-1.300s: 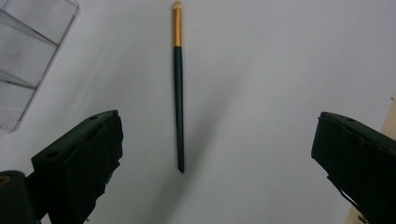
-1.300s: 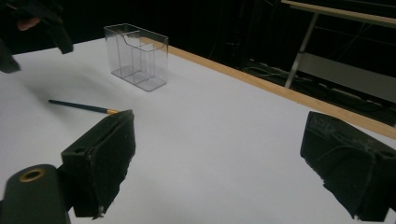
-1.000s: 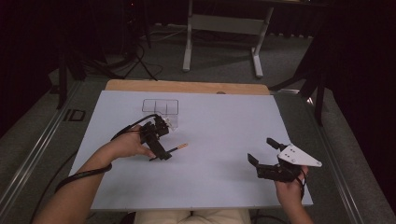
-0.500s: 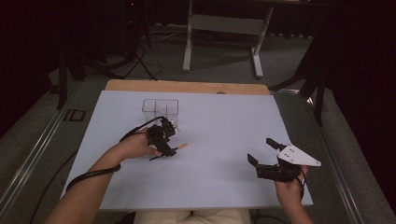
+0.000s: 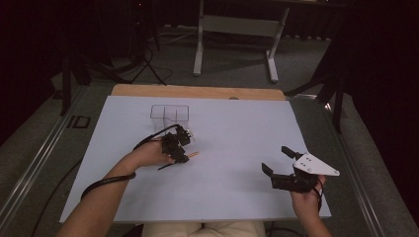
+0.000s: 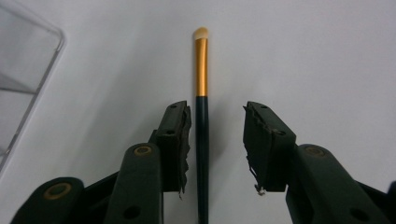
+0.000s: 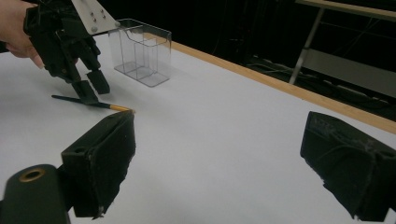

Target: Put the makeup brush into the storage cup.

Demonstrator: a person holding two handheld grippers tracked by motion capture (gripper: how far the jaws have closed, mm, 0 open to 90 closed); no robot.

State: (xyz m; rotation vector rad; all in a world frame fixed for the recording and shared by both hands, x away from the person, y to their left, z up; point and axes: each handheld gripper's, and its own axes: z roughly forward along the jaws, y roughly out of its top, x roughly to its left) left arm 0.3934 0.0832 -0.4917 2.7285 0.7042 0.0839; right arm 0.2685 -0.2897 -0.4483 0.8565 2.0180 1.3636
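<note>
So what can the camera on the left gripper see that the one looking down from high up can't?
The left gripper view shows close up that the brush lies between the left gripper pads, one pad close beside the dark handle, the other with a clear gap. The jaws have just been closing, not yet pressing. It also shows the gold ferrule and pale tip. The high view shows the right gripper held open, apart, and the whole white table. Both show the brush and the clear divided box.
</note>
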